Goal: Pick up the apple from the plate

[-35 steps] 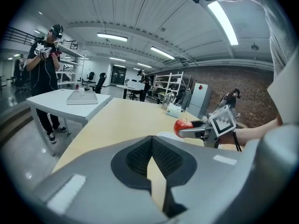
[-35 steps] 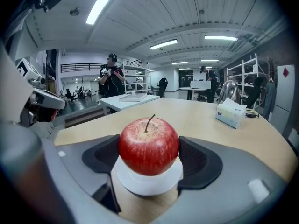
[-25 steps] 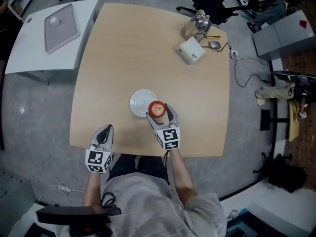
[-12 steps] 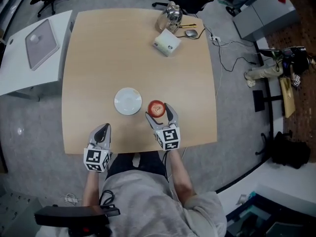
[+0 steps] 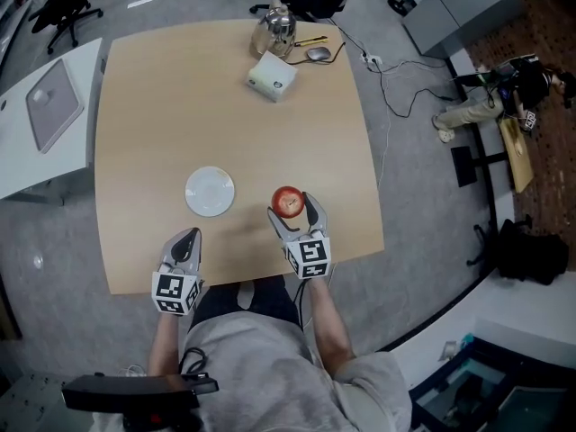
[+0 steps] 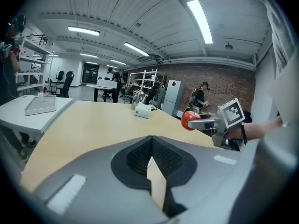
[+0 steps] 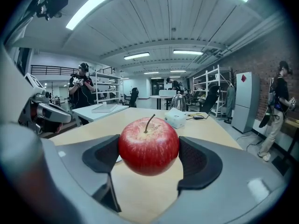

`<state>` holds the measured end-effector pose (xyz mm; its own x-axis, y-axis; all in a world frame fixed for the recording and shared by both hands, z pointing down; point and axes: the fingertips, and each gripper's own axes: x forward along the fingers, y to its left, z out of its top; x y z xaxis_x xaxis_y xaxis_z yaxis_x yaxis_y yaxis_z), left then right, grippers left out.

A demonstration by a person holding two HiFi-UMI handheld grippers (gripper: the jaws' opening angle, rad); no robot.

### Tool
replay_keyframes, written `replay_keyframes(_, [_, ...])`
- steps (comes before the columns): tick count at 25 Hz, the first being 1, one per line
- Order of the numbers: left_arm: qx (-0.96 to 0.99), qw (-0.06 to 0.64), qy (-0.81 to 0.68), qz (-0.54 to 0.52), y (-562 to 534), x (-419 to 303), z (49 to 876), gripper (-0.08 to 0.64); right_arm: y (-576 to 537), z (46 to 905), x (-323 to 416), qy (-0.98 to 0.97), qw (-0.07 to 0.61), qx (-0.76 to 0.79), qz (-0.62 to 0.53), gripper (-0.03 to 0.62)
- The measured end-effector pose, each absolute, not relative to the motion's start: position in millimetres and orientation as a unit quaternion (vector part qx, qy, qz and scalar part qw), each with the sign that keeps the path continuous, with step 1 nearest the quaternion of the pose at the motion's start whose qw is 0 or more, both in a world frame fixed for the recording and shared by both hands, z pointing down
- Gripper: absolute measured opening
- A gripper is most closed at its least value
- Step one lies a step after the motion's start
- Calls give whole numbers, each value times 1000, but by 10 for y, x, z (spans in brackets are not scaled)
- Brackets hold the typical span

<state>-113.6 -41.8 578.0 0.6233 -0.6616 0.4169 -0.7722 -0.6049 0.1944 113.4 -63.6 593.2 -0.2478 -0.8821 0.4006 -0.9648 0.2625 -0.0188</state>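
Note:
The red apple [image 5: 288,202] hangs above the tan table [image 5: 180,106], clear of the white plate [image 5: 210,191] and to its right. My right gripper [image 5: 291,208] is shut on the apple, its dark pads pressing on both sides. In the right gripper view the apple [image 7: 149,146] fills the middle, stem up, between the right gripper's [image 7: 149,158] pads. My left gripper [image 5: 186,244] hovers at the table's near edge, below and left of the plate, shut and empty. In the left gripper view the left gripper [image 6: 150,149] has its pads together, with the held apple [image 6: 188,120] off to the right.
At the table's far side stand a white box [image 5: 272,76], a metal kettle [image 5: 274,23] and a mouse [image 5: 318,54]. A white side table [image 5: 45,97] with a grey tray is at the left. Cables [image 5: 396,70] lie on the floor to the right.
The right gripper has carried the apple from over the plate's right rim to a spot clear of it on the right. The left gripper has also shifted right along the near edge.

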Motion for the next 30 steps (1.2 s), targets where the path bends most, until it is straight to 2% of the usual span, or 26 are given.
replay_keyframes(16, [877, 185, -412, 165, -517, -455, 5846, 20, -817, 6093, 1954, -773, 155, 598, 141, 397])
replay_keyframes(30, [854, 209, -444, 174, -615, -168, 6009, 20, -1252, 6347, 2273, -793, 173, 567, 143, 397])
